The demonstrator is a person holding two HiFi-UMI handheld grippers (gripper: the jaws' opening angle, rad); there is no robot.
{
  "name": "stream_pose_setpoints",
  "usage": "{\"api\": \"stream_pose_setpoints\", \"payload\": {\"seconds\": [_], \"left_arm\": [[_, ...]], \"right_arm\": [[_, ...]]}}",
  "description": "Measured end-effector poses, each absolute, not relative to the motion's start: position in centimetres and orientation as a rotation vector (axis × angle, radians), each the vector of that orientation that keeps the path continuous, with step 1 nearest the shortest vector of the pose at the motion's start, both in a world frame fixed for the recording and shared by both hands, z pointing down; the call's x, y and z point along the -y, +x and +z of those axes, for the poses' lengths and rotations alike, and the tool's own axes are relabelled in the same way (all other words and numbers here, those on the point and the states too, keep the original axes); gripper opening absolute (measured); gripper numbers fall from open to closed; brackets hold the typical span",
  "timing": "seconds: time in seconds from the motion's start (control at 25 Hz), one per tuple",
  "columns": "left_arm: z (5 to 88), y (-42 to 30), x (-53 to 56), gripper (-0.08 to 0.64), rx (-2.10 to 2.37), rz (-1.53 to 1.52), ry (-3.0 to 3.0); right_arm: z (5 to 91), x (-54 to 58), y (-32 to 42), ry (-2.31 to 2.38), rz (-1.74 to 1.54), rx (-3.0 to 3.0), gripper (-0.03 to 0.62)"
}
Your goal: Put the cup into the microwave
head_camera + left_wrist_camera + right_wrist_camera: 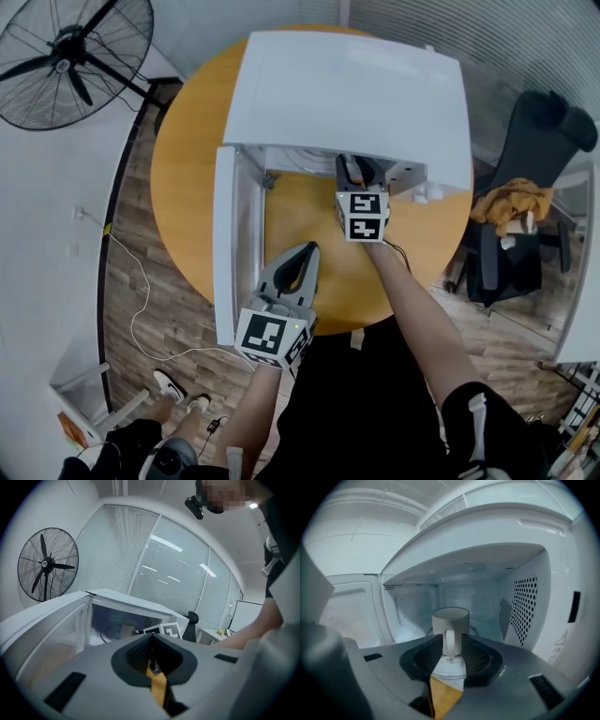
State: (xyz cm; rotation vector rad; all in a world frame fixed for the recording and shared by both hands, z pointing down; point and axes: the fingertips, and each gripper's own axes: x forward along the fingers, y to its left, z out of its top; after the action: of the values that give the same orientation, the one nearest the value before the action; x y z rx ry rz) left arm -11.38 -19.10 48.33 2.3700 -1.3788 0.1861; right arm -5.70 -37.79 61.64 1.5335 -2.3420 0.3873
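- Cup (450, 620): white mug standing upright on the floor of the microwave (525, 606) cavity, roughly at its middle. Its handle (450, 643) is turned toward the opening. The left gripper view shows the same cup (127, 627) through the open front.
- Right gripper (451, 639): reaches into the cavity mouth. Its jaws stand spread, one on each side of the cup's handle, and the ribbed pads show a narrow gap to the handle, so the cup is released rather than clamped. In the head view this gripper (361, 173) points in under the microwave's top edge, with its marker cube (363, 214) facing up.
- Microwave (347, 94): white box at the far side of the table. Its door (225, 244) is swung wide open to the left. The inner right wall is perforated.
- Left gripper (305, 255): held back over the table, just beside the open door and apart from the microwave's mouth. In its own view the left gripper's (151, 637) jaws meet at their tips with nothing between them.
- Table (309, 225): round, with a wooden top that carries the microwave.
- Surroundings: a standing fan (75, 56) at upper left and a dark office chair (525, 216) with a yellow cloth at right.
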Motion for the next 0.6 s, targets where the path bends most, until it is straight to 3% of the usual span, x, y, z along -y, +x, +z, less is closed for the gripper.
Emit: {"api": "stream_pose_setpoints", "payload": {"seconds": [0.6], "left_arm": [[47.8, -9.4, 16.1, -0.006, 1.373, 0.196, 2.396]], "right_arm": [[58.9, 30.1, -4.2, 1.374, 0.355, 2.419, 0.109]]}}
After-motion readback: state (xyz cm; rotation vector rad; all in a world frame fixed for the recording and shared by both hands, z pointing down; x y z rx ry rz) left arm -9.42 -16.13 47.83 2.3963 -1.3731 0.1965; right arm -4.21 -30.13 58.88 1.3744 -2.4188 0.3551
